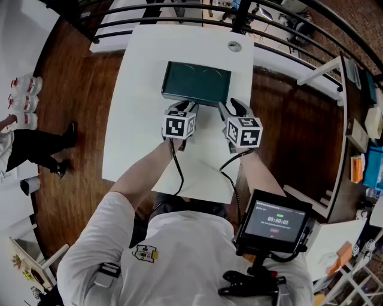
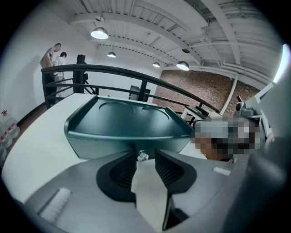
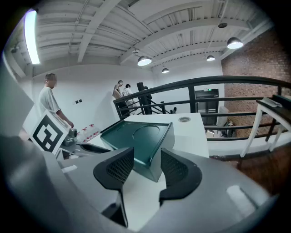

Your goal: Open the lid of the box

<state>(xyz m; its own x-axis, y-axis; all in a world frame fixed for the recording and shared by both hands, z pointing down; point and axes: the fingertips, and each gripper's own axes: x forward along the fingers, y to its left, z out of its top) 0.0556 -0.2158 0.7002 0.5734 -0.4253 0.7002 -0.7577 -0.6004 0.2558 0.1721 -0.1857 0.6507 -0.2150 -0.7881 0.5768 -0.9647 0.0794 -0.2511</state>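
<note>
A dark green box (image 1: pixel 197 82) with its lid down lies on the white table (image 1: pixel 149 137). Both grippers stand at its near side. My left gripper (image 1: pixel 184 107) is at the near left part of the front; in the left gripper view its jaws (image 2: pixel 145 159) are open, with a small shiny metal catch (image 2: pixel 142 156) on the box (image 2: pixel 127 123) showing in the gap. My right gripper (image 1: pixel 232 108) is at the near right corner. In the right gripper view it (image 3: pixel 146 166) is open and that corner of the box (image 3: pixel 136 139) pokes between the jaw tips without touching the pads.
A round grommet (image 1: pixel 234 46) sits in the table beyond the box. A black railing (image 1: pixel 179 15) runs past the table's far edge. Bottles (image 1: pixel 24 101) stand on the floor at left. A screen (image 1: pixel 278 221) hangs at my right hip. People stand far off (image 3: pixel 47 98).
</note>
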